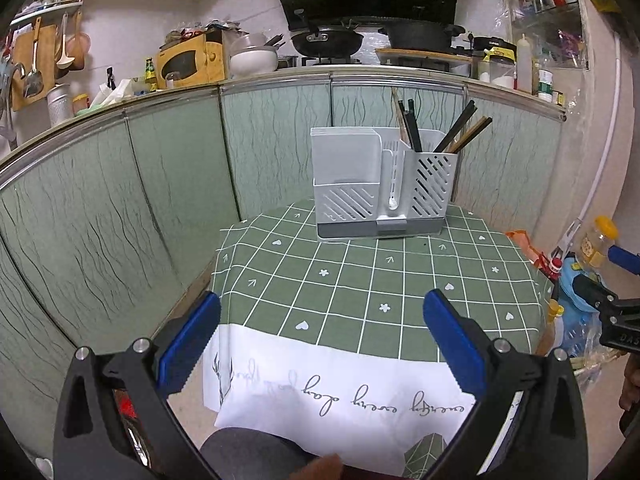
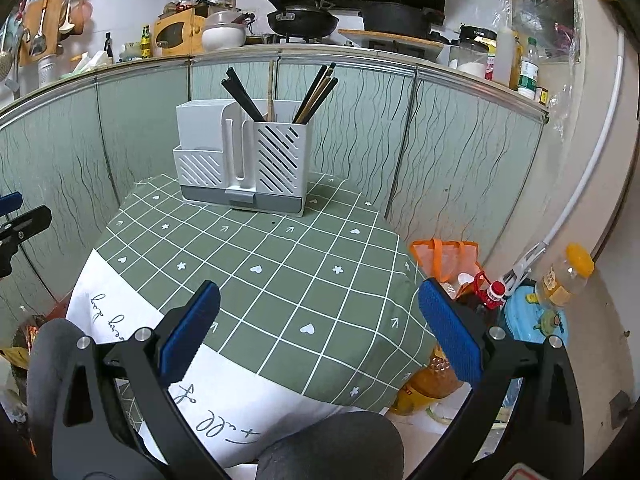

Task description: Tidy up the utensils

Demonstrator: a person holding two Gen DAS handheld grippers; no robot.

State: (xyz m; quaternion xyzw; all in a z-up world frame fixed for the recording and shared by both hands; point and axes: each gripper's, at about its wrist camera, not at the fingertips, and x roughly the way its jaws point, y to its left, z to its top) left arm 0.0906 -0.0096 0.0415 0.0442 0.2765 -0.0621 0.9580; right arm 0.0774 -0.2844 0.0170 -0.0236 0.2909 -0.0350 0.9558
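Note:
A white slotted utensil holder (image 1: 380, 184) stands at the far edge of the small table, also seen in the right wrist view as the holder (image 2: 244, 160). Several dark and wooden chopsticks (image 1: 412, 128) stick up from its right compartments; in the right wrist view the chopsticks (image 2: 316, 92) lean outward. My left gripper (image 1: 320, 340) hovers open over the near side of the green checked tablecloth (image 1: 340, 280), nothing between its blue pads. My right gripper (image 2: 320, 328) is open too, above the tablecloth's (image 2: 280, 264) near right corner, empty. The right gripper's tip shows at the left wrist view's right edge (image 1: 616, 300).
Green cabinet doors (image 1: 120, 200) close in behind and left of the table. Beside the table on the right sit an orange bag (image 2: 444, 260), bottles (image 2: 568, 276) and a blue item (image 2: 532, 320). The person's grey-clad knees (image 2: 332, 448) are below the table's near edge. Pans and jars crowd the counter (image 1: 340, 40).

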